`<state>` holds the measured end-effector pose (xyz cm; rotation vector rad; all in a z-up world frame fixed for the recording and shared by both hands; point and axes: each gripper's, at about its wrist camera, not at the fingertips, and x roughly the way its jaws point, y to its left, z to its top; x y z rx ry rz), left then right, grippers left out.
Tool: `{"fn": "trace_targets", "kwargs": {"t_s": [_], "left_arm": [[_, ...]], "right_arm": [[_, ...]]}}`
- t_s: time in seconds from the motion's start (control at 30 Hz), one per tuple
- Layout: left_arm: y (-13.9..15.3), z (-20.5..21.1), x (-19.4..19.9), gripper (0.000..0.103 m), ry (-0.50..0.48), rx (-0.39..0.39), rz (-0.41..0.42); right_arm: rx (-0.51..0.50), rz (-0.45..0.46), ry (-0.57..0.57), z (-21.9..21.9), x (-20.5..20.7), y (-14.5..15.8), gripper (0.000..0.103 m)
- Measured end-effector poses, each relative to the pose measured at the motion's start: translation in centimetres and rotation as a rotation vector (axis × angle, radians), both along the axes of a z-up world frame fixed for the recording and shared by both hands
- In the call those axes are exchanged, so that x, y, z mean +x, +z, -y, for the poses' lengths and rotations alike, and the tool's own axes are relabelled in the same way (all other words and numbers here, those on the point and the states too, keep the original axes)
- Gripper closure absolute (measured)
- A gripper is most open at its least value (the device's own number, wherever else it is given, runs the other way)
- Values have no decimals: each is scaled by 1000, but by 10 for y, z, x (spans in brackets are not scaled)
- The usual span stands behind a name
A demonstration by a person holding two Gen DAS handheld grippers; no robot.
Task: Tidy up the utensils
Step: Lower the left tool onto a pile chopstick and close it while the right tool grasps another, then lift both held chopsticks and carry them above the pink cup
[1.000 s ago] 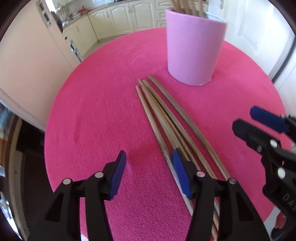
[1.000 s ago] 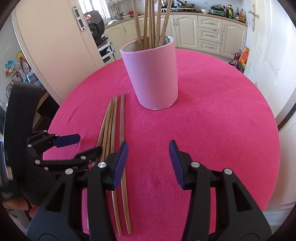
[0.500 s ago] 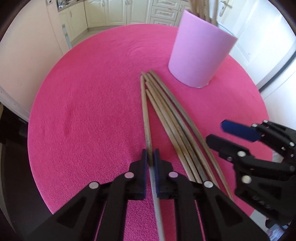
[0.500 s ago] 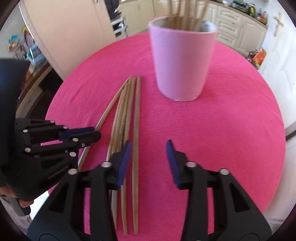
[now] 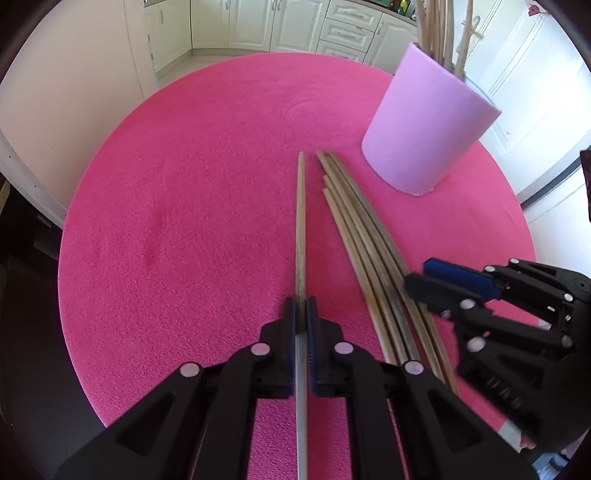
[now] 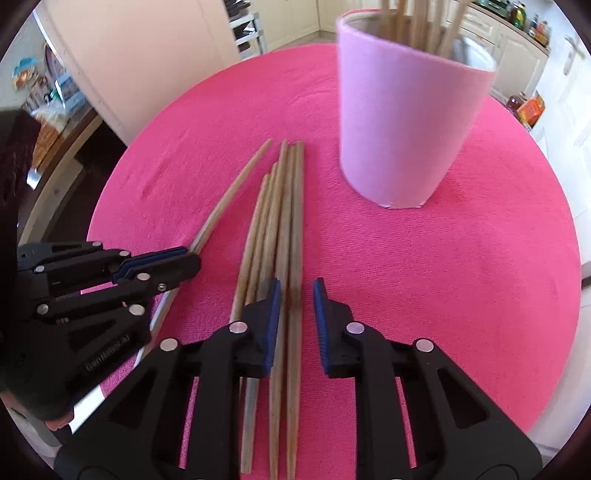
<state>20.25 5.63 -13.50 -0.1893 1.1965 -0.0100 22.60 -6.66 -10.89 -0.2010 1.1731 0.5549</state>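
Note:
Several wooden chopsticks (image 5: 369, 240) lie in a bundle on the round pink table (image 5: 184, 184), near a pink cup (image 5: 428, 125) that holds more sticks upright. My left gripper (image 5: 301, 317) is shut on one chopstick (image 5: 301, 221), which lies apart to the left of the bundle. From the right wrist, that left gripper (image 6: 162, 262) shows at the left, clamped on the single stick (image 6: 236, 192). My right gripper (image 6: 295, 295) is closing around the bundle's two rightmost chopsticks (image 6: 291, 229). A gap still shows beside its right pad. The cup (image 6: 406, 122) stands ahead of it.
The table's pink cloth (image 6: 443, 277) runs to a round edge on all sides. Cream kitchen cabinets (image 5: 258, 22) and a white door (image 5: 535, 92) stand beyond it. A dark floor gap (image 5: 22, 295) lies to the left.
My left gripper shut on the leftmost chopstick and swung it away from the bundle. My right gripper shifted left over the bundle's right side while its jaws narrowed.

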Motion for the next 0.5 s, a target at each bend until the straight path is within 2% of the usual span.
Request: {"fn": "trace_targets", "kwargs": {"t_s": [0.2,0.33,0.37,0.5], "left_arm": [[1,4,5,97,4,14,-3],[-1,3,4,97,11,14,2],[-1,3,3,97,16,10,5],[9,1,1,97,29,-13,49]], "right_arm": [[-33,-4,17,-5,-4,-3,85],[-73,34,28,-14,-6,-6,93],[-66,44,25,-13,-7,-5,97],[4,79,9,4,-10,6,97]]}}
